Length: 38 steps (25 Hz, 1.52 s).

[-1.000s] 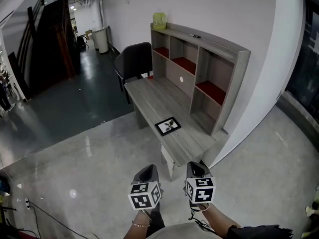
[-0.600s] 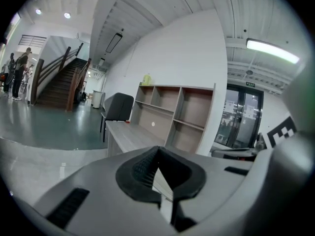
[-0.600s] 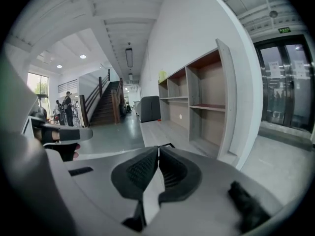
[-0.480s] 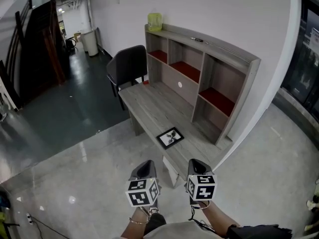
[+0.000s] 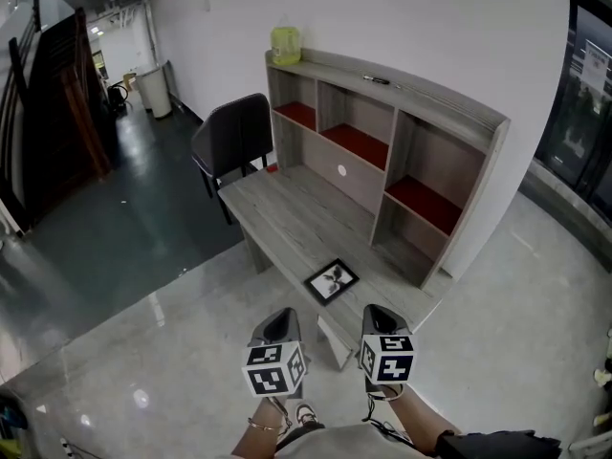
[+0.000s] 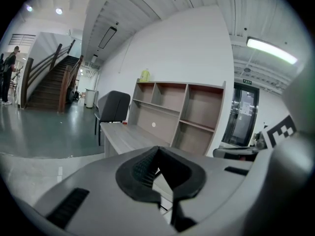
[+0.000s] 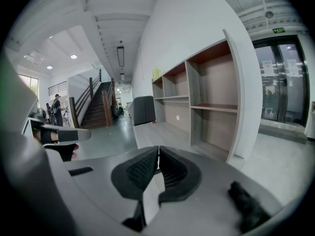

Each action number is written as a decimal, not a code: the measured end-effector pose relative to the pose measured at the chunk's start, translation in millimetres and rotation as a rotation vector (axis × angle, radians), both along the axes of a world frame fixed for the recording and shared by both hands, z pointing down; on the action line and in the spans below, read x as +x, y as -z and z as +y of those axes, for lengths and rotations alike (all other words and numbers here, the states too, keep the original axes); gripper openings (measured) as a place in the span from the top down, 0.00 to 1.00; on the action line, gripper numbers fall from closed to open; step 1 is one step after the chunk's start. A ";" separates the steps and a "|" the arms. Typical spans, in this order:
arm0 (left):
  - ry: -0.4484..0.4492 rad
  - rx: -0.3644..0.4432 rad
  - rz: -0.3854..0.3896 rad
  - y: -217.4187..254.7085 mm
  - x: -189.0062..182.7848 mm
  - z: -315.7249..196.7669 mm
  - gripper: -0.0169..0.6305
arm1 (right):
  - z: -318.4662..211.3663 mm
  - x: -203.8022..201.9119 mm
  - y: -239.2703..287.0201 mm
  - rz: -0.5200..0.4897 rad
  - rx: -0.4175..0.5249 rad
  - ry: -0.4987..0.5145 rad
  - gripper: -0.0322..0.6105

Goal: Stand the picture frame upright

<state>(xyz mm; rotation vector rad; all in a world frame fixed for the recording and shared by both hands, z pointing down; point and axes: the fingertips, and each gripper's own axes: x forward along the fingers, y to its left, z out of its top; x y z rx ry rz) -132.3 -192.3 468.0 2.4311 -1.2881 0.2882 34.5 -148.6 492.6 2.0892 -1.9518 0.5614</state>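
While the picture frame [image 5: 332, 281] lies flat, face up, at the near end of the desk [image 5: 277, 208], both grippers hang over the floor, short of the desk's near edge and apart from the frame. The left gripper [image 5: 278, 327] has its jaws closed together on nothing. The right gripper [image 5: 380, 321], beside it, is likewise closed and empty. A shelf unit [image 5: 421, 161] runs along the desk's right side. A dark chair [image 5: 229, 140] stands at the far end.
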 end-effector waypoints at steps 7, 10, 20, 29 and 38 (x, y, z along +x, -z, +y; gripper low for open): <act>-0.058 -0.007 0.007 -1.7 3.9 -39.0 0.96 | -26.3 2.8 0.4 0.004 -0.002 -0.066 0.90; -0.085 -0.017 0.005 -5.5 8.4 -53.1 0.96 | -34.2 7.0 -2.1 0.004 -0.011 -0.097 0.90; -0.129 -0.067 -0.010 -31.8 14.0 -85.9 0.96 | -49.1 19.4 -25.0 -0.009 -0.057 -0.186 0.90; -0.201 -0.114 -0.062 -58.5 43.5 -111.9 0.96 | -59.8 51.6 -53.0 -0.051 -0.110 -0.277 0.90; -0.266 -0.147 -0.126 -75.5 63.0 -160.2 0.96 | -112.6 69.2 -59.2 -0.067 -0.119 -0.283 0.90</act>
